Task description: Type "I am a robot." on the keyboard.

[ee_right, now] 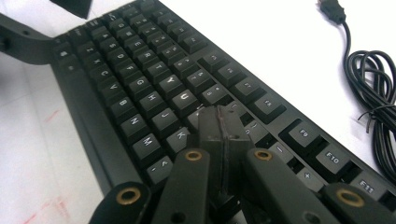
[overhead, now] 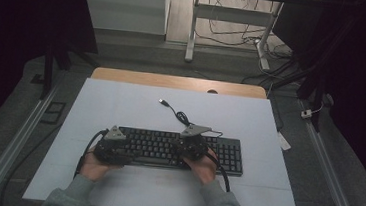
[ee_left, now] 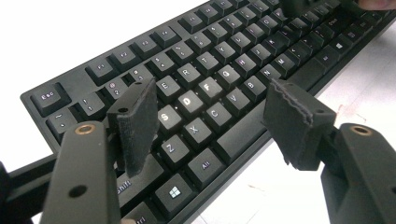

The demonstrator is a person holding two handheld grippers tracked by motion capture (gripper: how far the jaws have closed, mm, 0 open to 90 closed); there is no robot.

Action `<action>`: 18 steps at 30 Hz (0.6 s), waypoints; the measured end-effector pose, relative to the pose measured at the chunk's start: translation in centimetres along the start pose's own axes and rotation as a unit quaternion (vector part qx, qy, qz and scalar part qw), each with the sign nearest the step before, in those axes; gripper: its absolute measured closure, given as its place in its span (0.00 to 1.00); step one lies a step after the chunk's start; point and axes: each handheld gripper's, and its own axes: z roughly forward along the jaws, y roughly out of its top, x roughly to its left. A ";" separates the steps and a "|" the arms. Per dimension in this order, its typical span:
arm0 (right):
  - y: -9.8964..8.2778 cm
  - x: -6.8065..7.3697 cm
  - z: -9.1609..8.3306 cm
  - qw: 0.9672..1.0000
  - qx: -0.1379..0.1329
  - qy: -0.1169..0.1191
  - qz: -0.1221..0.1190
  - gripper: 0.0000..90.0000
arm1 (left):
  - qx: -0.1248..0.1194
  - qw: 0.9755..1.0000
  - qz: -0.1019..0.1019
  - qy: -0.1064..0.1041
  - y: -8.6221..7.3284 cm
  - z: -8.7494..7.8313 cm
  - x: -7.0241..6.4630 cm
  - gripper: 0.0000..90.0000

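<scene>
A black keyboard (overhead: 226, 157) lies across the white mat, its cable ending in a USB plug (overhead: 162, 101) farther back. My left gripper (overhead: 123, 147) hovers over the keyboard's left end. In the left gripper view it (ee_left: 210, 93) is open, and the S, D, X and C keys of the keyboard (ee_left: 187, 70) show between its foam pads (ee_left: 135, 121). My right gripper (overhead: 182, 145) is over the middle of the keyboard. In the right gripper view it (ee_right: 219, 121) is shut with nothing between the pads, its tip low over the keys right of J and K (ee_right: 161, 116).
The coiled black cable (ee_right: 373, 84) lies on the mat behind the function row, with its plug (ee_right: 332, 10) beyond. Bare white mat (overhead: 120, 107) surrounds the keyboard. A wooden table edge (overhead: 178, 81) runs along the back, and metal rails (overhead: 17, 138) flank the table.
</scene>
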 end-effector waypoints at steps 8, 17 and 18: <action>0.0 -0.3 0.8 1.000 0.006 -0.005 0.007 0.99 | 0.001 1.000 0.001 0.002 -0.1 -0.1 0.0 0.39; 0.0 -0.3 1.1 1.000 0.010 -0.006 0.004 0.99 | 0.002 1.000 0.001 0.002 -0.1 -0.1 0.0 0.39; 0.0 -0.3 1.1 1.000 0.011 -0.006 0.005 0.99 | 0.002 1.000 0.001 0.002 -0.1 -0.1 0.0 0.39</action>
